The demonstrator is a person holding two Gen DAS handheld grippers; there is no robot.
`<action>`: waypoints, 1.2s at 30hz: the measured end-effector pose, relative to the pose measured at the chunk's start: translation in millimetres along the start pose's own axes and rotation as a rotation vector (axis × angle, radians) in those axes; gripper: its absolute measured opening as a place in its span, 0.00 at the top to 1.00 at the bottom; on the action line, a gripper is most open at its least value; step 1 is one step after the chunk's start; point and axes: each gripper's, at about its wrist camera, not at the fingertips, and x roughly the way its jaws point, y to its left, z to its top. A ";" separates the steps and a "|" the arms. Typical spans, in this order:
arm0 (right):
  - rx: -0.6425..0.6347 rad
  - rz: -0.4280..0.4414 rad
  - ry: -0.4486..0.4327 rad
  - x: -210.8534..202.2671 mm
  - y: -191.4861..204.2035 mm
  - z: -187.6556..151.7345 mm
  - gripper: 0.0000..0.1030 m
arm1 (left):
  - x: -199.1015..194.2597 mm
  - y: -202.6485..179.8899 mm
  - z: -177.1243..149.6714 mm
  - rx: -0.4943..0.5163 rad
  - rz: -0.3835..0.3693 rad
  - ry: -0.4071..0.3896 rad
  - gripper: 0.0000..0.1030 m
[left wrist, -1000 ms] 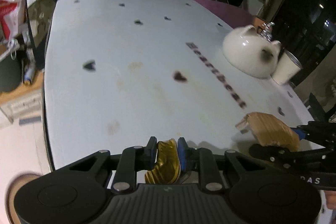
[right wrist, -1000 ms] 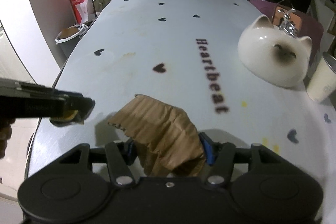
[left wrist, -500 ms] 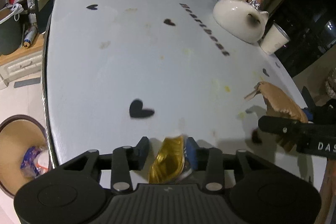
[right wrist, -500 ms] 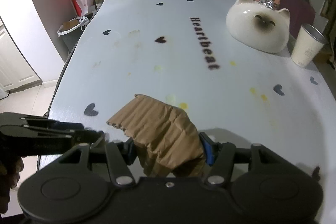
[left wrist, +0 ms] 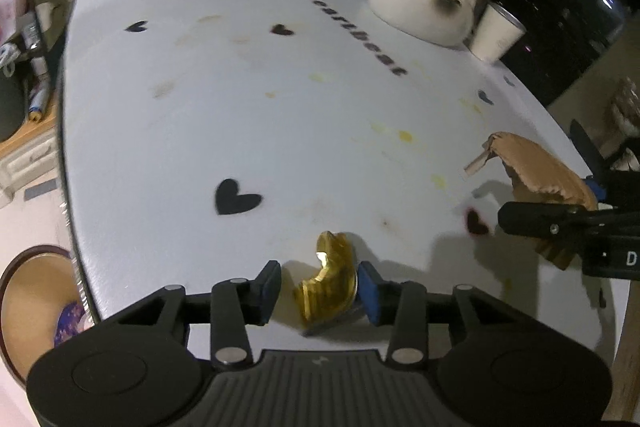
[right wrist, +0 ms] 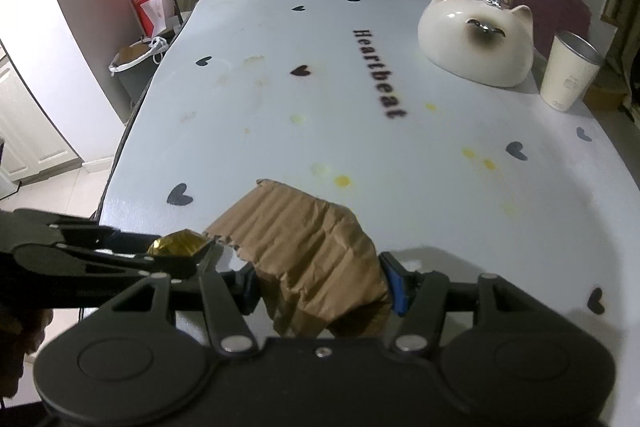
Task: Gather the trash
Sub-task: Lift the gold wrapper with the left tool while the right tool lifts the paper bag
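1. The foil (left wrist: pixel 328 283) is sitting between the fingers of the left gripper (left wrist: pixel 318 291), touching the right-hand pad with a gap showing at the left-hand pad. The jaws are standing partly open, so I am not trusting that hold.
2. The cardboard (right wrist: pixel 304 247) is clamped in the right gripper (right wrist: pixel 320 287), both pads pressing into its crumpled end and the torn edge sticking out ahead of the fingers.
3. Both pieces are hanging over the near edge of the table (left wrist: pixel 280 107), so I am judging the step in hand to be the carry to the bin (left wrist: pixel 32 287), which lies low and to the left of the left gripper.
4. To do it well, I am planning to close the left jaws on the foil first. Then I swing left and down until the fingers are over the bin's mouth, and only then let go. The right gripper is following with the cardboard, kept clear of the left one because they are just beside each other.
5. Only the left view is showing the bin and the gap at the foil.
6. Only the right view is showing the grip on the cardboard. It also shows the foil from the side, at the left gripper's tip.
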 end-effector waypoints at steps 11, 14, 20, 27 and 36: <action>0.032 -0.012 -0.002 -7.8 -9.2 -9.4 0.42 | 3.6 -18.3 -0.6 0.094 0.021 0.034 0.75; 0.039 -0.013 -0.006 -10.5 -10.0 -11.9 0.42 | -3.7 -19.8 -1.1 0.073 0.027 0.011 0.75; 0.051 -0.011 -0.023 -19.0 -12.0 -15.7 0.42 | -30.7 -25.8 -0.6 0.024 0.040 -0.055 0.76; 0.045 0.004 -0.056 -36.0 -11.2 -19.6 0.42 | -68.8 -41.8 -7.2 -0.024 0.057 -0.136 0.76; -0.014 0.032 -0.107 -62.2 0.9 -28.1 0.42 | -109.0 -53.8 -34.5 -0.122 0.111 -0.201 0.76</action>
